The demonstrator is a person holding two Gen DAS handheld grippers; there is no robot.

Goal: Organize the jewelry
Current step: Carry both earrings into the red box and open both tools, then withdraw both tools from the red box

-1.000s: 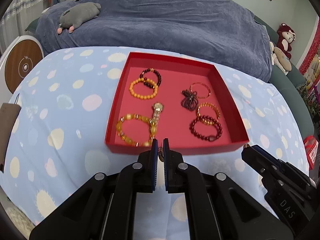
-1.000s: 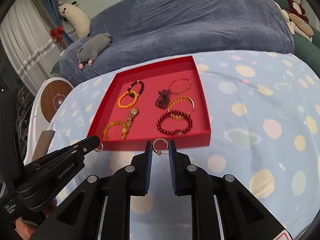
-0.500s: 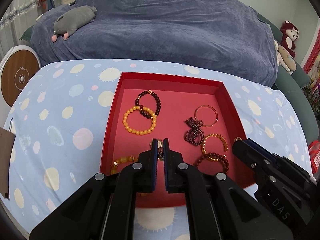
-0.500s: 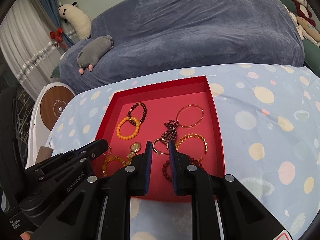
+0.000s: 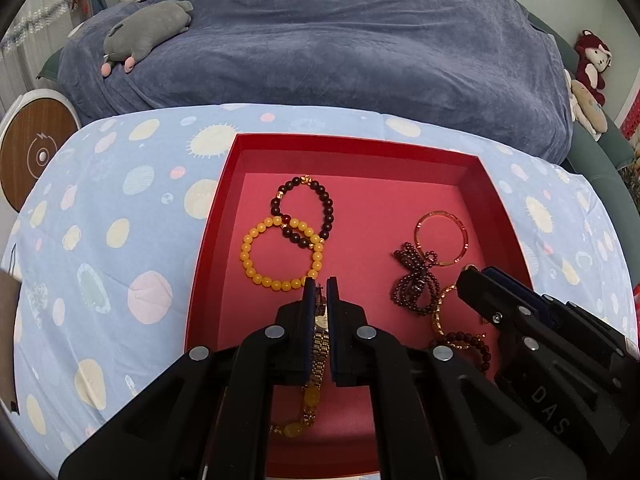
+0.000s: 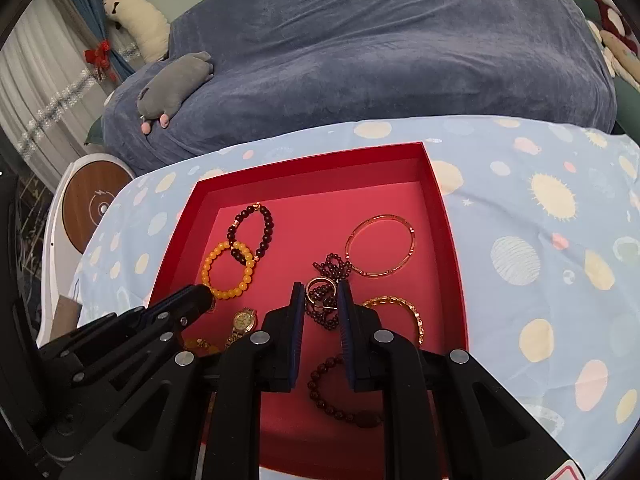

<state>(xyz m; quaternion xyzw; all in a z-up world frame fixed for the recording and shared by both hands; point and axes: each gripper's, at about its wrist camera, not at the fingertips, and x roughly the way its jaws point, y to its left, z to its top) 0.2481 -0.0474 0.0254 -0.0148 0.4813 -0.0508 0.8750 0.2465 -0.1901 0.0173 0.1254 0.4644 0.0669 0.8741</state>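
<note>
A red tray [image 5: 224, 184] [image 6: 444, 216] on the spotted blue cloth holds bracelets: a yellow bead one [image 5: 280, 256] [image 6: 228, 270], a dark bead one [image 5: 304, 208] [image 6: 250, 232], a gold bangle [image 5: 440, 238] [image 6: 380, 246], a maroon bead strand [image 5: 416, 284] [image 6: 332, 304], a gold watch [image 6: 242, 320]. My left gripper [image 5: 319, 284] is over the tray, shut on a small gold piece. My right gripper [image 6: 320, 288] is over the tray's middle, shut on a small gold ring [image 6: 320, 288].
A bed with a dark blue cover [image 5: 340, 40] lies behind the table, with a grey plush toy [image 5: 148, 28] on it. A round white and wood device [image 5: 32, 156] stands at the left. Plush toys [image 5: 592, 64] sit at the far right.
Both grippers have moved forward from the tray's near edge to above the tray's inside, each still holding its small gold piece.
</note>
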